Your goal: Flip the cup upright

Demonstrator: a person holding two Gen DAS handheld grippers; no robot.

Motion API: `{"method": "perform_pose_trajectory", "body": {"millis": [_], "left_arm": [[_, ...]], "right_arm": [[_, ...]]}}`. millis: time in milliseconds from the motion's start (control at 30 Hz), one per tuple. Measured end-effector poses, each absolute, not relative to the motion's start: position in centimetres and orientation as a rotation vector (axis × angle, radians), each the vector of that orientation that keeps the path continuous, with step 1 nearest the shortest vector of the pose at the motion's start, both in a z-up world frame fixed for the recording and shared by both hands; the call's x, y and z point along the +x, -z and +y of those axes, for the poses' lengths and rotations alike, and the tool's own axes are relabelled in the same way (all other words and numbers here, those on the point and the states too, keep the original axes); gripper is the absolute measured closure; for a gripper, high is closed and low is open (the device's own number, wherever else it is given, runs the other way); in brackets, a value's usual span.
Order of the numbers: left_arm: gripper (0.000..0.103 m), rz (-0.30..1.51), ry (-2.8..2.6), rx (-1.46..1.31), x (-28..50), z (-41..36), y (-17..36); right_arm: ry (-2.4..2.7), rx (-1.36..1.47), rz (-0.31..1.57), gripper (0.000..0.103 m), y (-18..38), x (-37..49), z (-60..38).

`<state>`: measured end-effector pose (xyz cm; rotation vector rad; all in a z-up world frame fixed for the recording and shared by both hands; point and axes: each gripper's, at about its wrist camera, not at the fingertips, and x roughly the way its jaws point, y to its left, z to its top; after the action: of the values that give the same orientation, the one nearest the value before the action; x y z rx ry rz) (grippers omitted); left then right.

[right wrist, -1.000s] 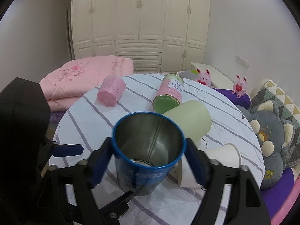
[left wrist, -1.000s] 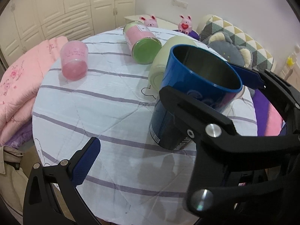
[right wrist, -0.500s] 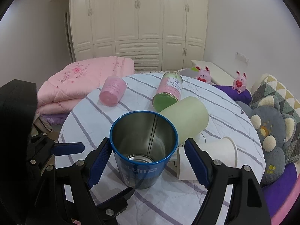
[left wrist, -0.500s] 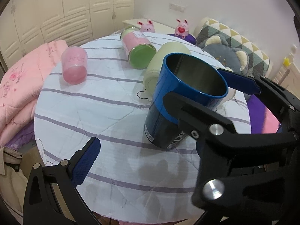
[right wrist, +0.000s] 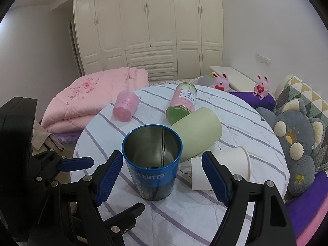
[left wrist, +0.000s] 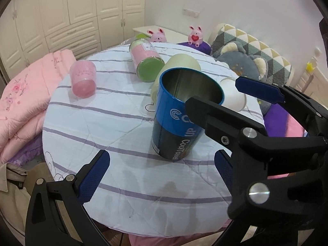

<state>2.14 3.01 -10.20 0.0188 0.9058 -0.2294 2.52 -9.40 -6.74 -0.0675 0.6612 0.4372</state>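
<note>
A blue metal cup (left wrist: 180,112) stands upright on the striped round table (left wrist: 102,123), mouth up; it also shows in the right wrist view (right wrist: 152,162). My right gripper (right wrist: 162,176) is open, its blue pads apart from the cup on either side and a little nearer than it. In the left wrist view the right gripper (left wrist: 229,96) frames the cup. My left gripper (left wrist: 160,170) is open and empty in front of the cup.
A pale green cup (right wrist: 196,133), a pink-and-green jar (right wrist: 181,106), a pink cup (right wrist: 125,107) and a white paper cup (right wrist: 223,166) lie on their sides on the table. A folded pink quilt (right wrist: 92,100) lies left, plush toys (right wrist: 293,143) right.
The right gripper opened off the blue cup and drew back; the cup now stands free on the table. The left gripper also backed away slightly.
</note>
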Motion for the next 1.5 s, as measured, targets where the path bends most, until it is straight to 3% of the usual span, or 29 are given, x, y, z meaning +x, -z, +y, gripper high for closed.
{"method": "perform_pose_trajectory", "body": {"millis": [800,1233,1500], "left_arm": [[0.000,0.798,0.199,0.057,-0.9,1.2,6.5],[0.000,0.607,0.216,0.025,-2.8,0.4,3.9],[0.000,0.559,0.203,0.025,-3.6,0.2,2.6]], "right_arm": [[-0.278,0.014,0.681,0.022,3.7,-0.2,-16.7],[-0.114,0.002,0.472,0.022,1.8,-3.5,-18.8],[-0.115,0.006,0.448,0.022,1.5,-3.9,-18.9]]}}
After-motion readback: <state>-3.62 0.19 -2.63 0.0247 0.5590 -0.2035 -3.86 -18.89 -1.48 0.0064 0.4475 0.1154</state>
